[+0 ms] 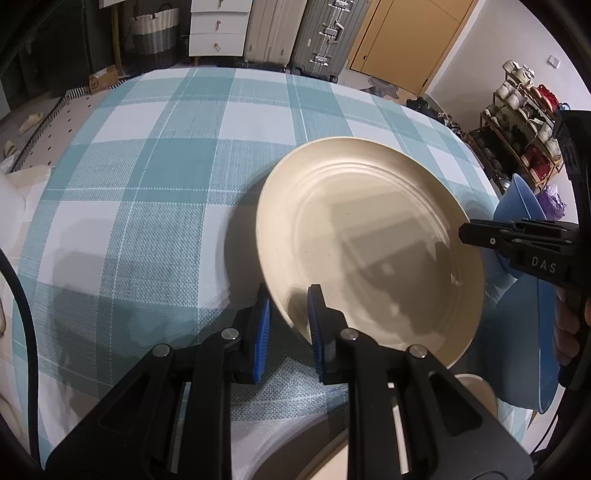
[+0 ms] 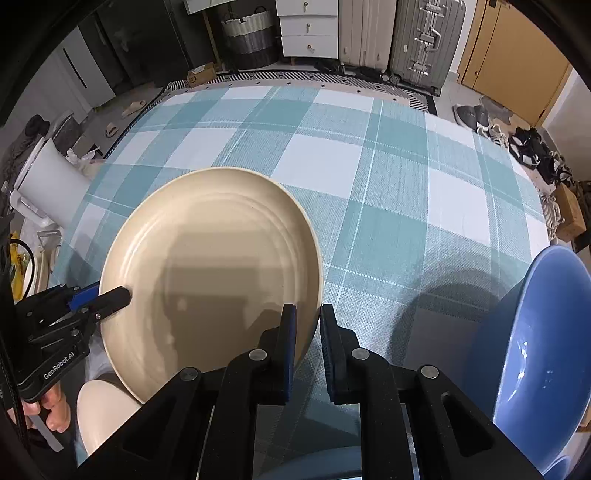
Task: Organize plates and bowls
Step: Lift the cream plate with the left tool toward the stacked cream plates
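A large cream plate (image 1: 369, 251) (image 2: 210, 266) hangs tilted just above the teal-and-white checked tablecloth (image 1: 147, 177), casting a shadow on it. My left gripper (image 1: 289, 295) is shut on the plate's near left rim, one blue pad above it and one below. Across the plate, my right gripper (image 2: 308, 310) is shut on the opposite rim. Each gripper also shows in the other's view: the right gripper (image 1: 466, 235) at the plate's right edge, the left gripper (image 2: 123, 295) at its left edge.
A big blue bowl (image 2: 535, 350) (image 1: 524, 218) stands on the cloth to the right of the plate. Another cream dish (image 2: 103, 413) (image 1: 476, 387) lies below the plate near the front edge. Suitcases (image 2: 424, 37), white drawers (image 2: 308, 29) and a shoe rack (image 1: 524, 129) stand beyond the table.
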Motion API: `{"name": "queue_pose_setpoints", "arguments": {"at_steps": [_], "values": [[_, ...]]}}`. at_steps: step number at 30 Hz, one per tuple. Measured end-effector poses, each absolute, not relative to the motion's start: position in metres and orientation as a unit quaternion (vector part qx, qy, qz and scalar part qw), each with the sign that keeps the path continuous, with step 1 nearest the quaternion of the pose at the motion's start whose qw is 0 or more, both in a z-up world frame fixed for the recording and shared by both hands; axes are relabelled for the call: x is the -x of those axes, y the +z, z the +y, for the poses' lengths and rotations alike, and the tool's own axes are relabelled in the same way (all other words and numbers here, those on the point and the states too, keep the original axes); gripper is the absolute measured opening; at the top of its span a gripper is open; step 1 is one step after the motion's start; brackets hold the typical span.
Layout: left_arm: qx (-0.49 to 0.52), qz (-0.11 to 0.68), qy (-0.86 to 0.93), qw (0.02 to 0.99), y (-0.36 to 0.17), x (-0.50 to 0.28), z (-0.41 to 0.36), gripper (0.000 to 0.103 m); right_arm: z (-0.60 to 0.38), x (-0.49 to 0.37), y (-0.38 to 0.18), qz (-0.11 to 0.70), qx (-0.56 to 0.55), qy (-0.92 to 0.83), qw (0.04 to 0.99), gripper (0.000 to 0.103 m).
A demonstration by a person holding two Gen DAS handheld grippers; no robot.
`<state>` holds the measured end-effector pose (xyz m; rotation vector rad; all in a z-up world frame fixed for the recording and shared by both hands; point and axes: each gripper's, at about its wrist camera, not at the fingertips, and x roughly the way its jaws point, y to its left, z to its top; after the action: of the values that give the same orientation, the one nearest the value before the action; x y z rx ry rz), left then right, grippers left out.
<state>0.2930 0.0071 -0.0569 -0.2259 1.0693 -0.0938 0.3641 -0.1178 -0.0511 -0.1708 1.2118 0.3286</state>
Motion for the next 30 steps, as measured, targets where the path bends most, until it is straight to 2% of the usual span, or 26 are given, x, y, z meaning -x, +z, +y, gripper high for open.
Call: {"name": "queue_pose_setpoints", "arguments": {"at_steps": [30], "values": [[0.090, 0.447, -0.034, 0.889, 0.025, -0.241, 0.006, 0.016, -0.123, -0.316, 0.016, 0.506, 0.052, 0.173, 0.843, 0.014]]}}
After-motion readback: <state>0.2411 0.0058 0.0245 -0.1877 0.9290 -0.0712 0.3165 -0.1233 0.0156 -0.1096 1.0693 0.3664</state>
